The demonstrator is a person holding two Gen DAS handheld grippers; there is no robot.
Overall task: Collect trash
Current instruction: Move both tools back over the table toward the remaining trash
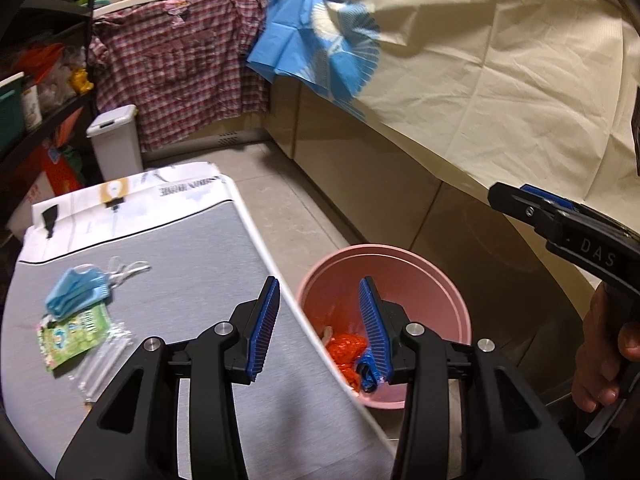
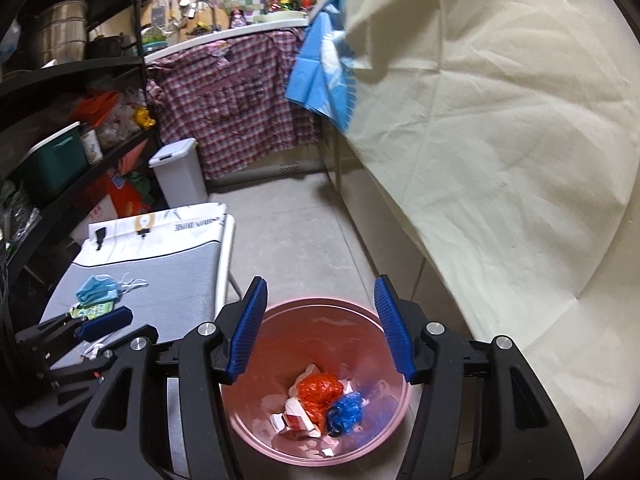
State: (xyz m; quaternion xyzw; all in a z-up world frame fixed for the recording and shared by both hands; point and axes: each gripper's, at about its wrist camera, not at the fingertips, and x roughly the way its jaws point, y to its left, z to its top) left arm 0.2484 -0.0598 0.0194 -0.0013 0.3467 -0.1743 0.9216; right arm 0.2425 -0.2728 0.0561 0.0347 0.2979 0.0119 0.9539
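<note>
The pink bin (image 2: 320,380) is sitting low in the centre of the right wrist frame, holding an orange bag (image 2: 320,394), a blue wad (image 2: 346,410) and a small red-and-white carton (image 2: 294,420). The right gripper (image 2: 320,328) is hanging above it, jaws apart and empty. At lower left of the left wrist frame, a blue face mask (image 1: 76,290) and a green wrapper (image 1: 72,332) are lying on the grey board (image 1: 180,248). The left gripper (image 1: 318,326) is spreading open, holding nothing, over the board's edge.
</note>
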